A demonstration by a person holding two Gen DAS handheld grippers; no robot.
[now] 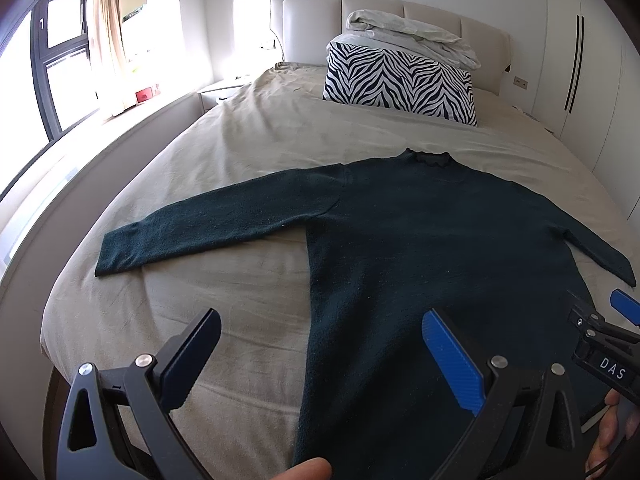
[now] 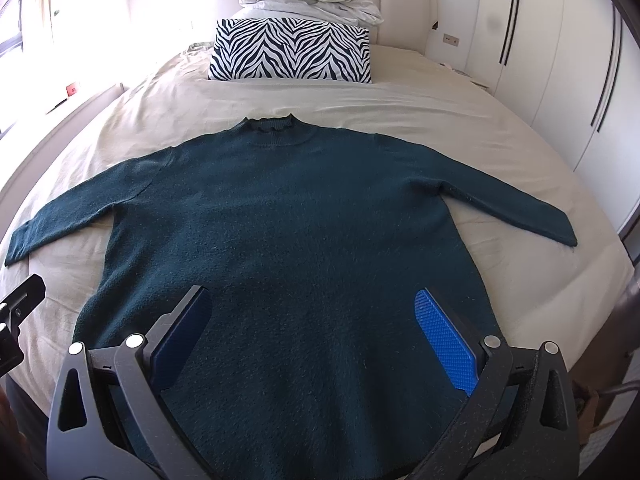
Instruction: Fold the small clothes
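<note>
A dark teal sweater point(image 1: 420, 240) lies flat on the bed, collar toward the headboard, both sleeves spread out to the sides. It also fills the right wrist view point(image 2: 300, 220). My left gripper point(image 1: 320, 344) is open and empty, above the sweater's lower left edge. My right gripper point(image 2: 312, 328) is open and empty, above the sweater's lower middle near the hem. The right gripper also shows at the right edge of the left wrist view point(image 1: 600, 332).
The bed point(image 1: 240, 152) has a beige sheet. A zebra-print pillow point(image 1: 400, 80) with a folded white duvet point(image 1: 412, 36) on top leans at the headboard. A window and sill point(image 1: 60, 60) lie to the left, white wardrobe doors point(image 2: 560, 40) to the right.
</note>
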